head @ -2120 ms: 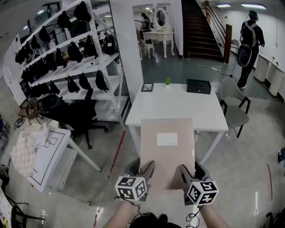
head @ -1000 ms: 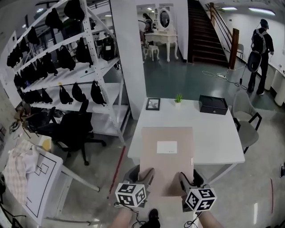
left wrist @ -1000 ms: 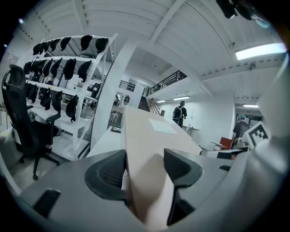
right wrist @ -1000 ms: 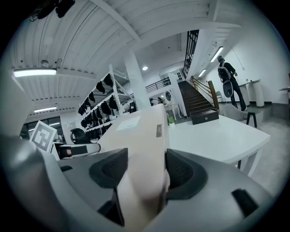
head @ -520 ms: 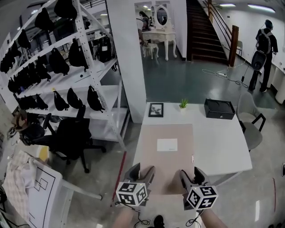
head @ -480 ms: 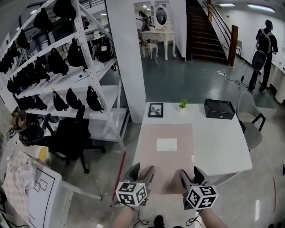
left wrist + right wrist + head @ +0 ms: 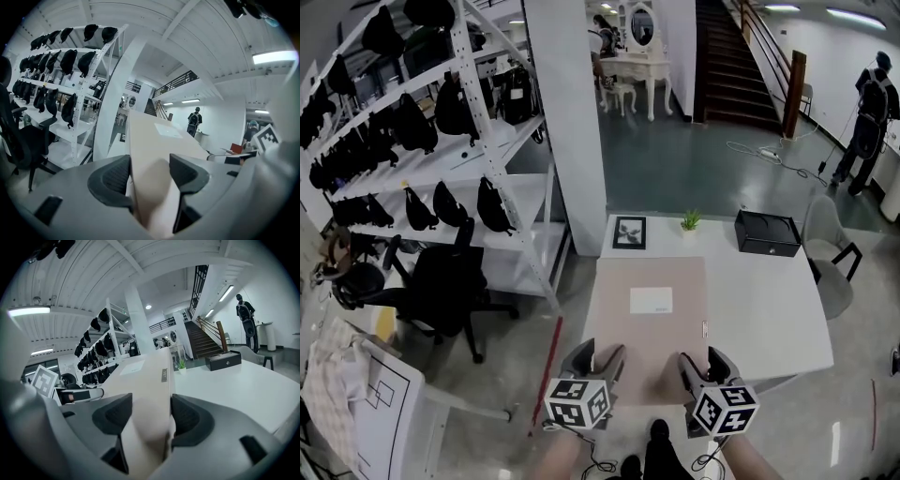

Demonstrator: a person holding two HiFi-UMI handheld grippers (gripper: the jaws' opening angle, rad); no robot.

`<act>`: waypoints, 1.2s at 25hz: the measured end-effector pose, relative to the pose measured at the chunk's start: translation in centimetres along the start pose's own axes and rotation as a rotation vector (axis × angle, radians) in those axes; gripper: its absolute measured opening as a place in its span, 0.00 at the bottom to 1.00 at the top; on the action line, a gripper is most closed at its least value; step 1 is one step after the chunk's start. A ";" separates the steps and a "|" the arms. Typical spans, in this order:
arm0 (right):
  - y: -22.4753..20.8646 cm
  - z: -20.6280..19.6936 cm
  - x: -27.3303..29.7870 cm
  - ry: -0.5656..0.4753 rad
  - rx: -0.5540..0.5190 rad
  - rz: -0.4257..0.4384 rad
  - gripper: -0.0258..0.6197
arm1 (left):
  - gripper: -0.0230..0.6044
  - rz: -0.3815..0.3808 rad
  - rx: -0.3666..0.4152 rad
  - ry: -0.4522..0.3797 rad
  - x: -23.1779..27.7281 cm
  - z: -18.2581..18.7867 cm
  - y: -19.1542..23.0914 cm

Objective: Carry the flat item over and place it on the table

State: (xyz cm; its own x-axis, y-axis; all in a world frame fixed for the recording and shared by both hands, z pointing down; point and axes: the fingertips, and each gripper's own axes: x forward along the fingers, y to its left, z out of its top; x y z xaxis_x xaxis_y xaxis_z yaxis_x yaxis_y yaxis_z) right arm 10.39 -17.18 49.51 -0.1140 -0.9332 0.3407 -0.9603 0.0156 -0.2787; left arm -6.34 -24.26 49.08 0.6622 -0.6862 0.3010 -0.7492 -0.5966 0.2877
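Here, a flat beige box point(image 7: 652, 328) bearing a white label point(image 7: 651, 300) is gripped at its near edge from both sides. The left claw point(image 7: 596, 362) is clenched on the box's near left corner, and the right claw point(image 7: 697, 367) is clenched on its near right corner. The box is held lengthwise over the left part of the white tabletop point(image 7: 764, 300); whether it touches cannot be told. Along the far edge a picture frame point(image 7: 628, 232), a small potted plant point(image 7: 691, 221) and a black case point(image 7: 767, 232) are seen.
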 end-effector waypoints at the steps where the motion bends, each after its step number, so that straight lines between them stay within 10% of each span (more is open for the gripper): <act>1: -0.1 0.0 0.5 0.004 0.001 0.003 0.43 | 0.46 0.004 -0.001 0.002 0.4 0.0 0.2; 30: -4.9 0.6 13.3 0.170 -0.002 0.108 0.43 | 0.46 0.156 -0.121 0.084 10.1 -1.0 6.0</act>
State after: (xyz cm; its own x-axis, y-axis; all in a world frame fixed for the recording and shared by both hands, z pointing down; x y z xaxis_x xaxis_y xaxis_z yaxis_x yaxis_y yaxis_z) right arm 13.69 -29.90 54.83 -0.2577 -0.8519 0.4560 -0.9407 0.1133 -0.3199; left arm -4.14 -34.35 54.74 0.5410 -0.7266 0.4235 -0.8386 -0.4277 0.3374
